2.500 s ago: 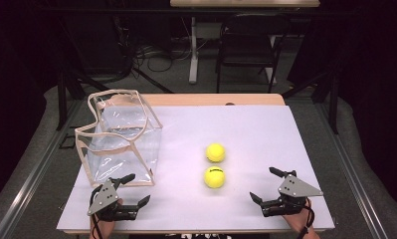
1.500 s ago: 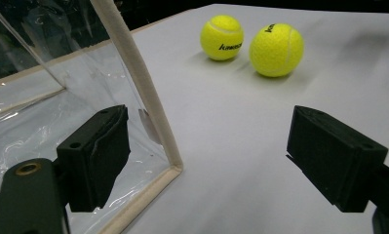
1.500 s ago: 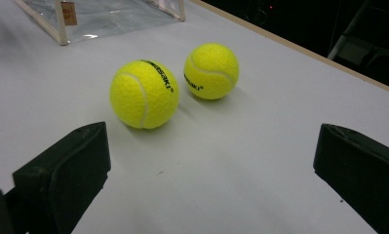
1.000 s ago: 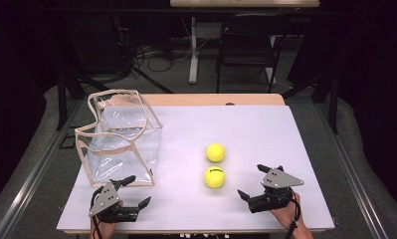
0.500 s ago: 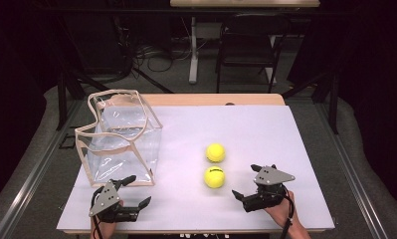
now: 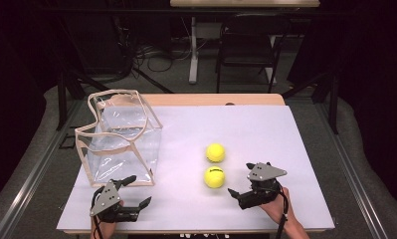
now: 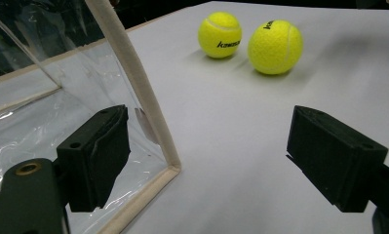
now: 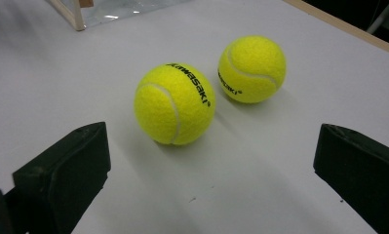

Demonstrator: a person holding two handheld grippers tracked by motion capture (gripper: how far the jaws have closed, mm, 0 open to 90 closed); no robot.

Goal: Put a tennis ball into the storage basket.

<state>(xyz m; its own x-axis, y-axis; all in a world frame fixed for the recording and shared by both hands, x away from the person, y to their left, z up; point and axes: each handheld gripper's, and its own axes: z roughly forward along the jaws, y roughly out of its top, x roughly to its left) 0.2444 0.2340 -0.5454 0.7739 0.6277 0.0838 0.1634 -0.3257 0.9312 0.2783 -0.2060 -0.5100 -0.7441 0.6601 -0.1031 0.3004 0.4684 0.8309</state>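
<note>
Two yellow tennis balls lie side by side on the white table [image 6: 265, 134]: a near ball [image 6: 214, 177] and a far ball [image 6: 215, 153]. My right gripper [image 6: 240, 179] stands open just right of the near ball, low over the table. In the right gripper view the near ball [image 8: 175, 104] lies ahead between the wide-open jaws of the right gripper [image 8: 206, 180], with the far ball [image 8: 252, 68] behind it. My left gripper [image 6: 138, 190] is open at the front left, beside the clear bag [image 6: 119, 137]. In the left gripper view the left gripper [image 7: 214, 156] holds nothing.
The clear plastic bag with beige trim stands open-topped at the table's left; its front corner edge [image 7: 138, 92] rises just before my left jaw. Both balls [image 7: 220, 35] [image 7: 275, 47] lie farther off. The table's front edge is close under both hands.
My right gripper has moved left along the front of the table and turned toward the near ball. The left gripper, the bag and both balls have stayed put.
</note>
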